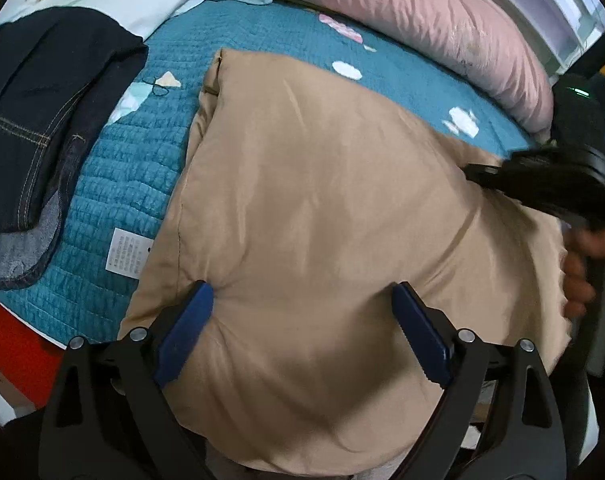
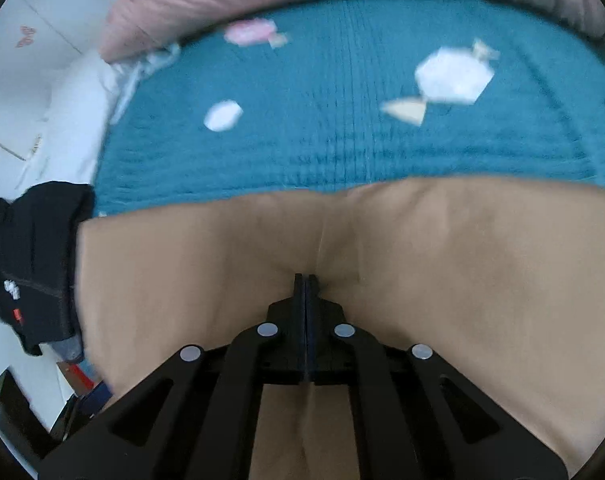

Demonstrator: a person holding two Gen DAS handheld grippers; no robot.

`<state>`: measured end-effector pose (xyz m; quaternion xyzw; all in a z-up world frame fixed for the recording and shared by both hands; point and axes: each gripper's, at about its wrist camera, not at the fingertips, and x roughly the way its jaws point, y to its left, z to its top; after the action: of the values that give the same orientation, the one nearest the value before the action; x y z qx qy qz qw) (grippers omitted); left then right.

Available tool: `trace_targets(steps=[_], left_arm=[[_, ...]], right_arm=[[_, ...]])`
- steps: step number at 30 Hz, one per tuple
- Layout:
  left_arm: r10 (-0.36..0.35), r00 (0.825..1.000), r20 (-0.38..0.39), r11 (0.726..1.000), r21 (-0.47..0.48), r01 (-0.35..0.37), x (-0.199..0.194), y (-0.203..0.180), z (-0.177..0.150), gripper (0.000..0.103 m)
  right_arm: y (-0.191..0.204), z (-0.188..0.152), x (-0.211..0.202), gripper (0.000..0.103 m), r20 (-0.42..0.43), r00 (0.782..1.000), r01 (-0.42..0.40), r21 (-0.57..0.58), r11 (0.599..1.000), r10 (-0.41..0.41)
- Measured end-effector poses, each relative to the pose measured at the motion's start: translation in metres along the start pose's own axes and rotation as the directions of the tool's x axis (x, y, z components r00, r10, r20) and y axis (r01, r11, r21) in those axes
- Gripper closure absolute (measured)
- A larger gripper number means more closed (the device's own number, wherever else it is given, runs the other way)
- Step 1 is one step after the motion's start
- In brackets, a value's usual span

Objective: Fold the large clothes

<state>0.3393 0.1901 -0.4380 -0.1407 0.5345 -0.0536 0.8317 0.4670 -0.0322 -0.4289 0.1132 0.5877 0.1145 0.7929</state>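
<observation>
1. Teal quilted bedspread [image 1: 142,184] with candy-shaped patches covers the bed that serves as the work surface, and a tan padded garment [image 1: 322,220] lies spread across its near half
2. Left gripper [image 1: 302,300] has its blue-padded jaws wide apart, straddling a puffy bulge of the tan garment near its close edge; the left pad dents the fabric, but nothing is clamped, so it looks placed to pin or smooth the fabric
3. Right gripper [image 2: 306,280] has its jaws pressed fully together on a pinch of the tan garment, with creases radiating from the tips; this grip probably lets the person lift or drag that edge over for a fold
4. From the left view, the right gripper sits at the garment's right side, well apart from the left one, which spreads control across the wide piece
5. Dark denim jeans [image 1: 42,120] lie at the bedspread's left edge, apart from the tan garment
6. Pink quilt [image 1: 442,28] is bunched along the far side
7. White care label [image 1: 126,252] on the bedspread lies just beside the garment; its print is too small to read
</observation>
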Motion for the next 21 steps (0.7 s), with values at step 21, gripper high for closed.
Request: trace_targets(steps=[21], left_arm=[[-0.073,0.996,0.047,0.943,-0.321,0.085,-0.027,0.084,0.001,0.012]], right_arm=[[0.012,-0.074,0.007,0.103,-0.022,0.997,0.072,-0.085,0.994,-0.074]])
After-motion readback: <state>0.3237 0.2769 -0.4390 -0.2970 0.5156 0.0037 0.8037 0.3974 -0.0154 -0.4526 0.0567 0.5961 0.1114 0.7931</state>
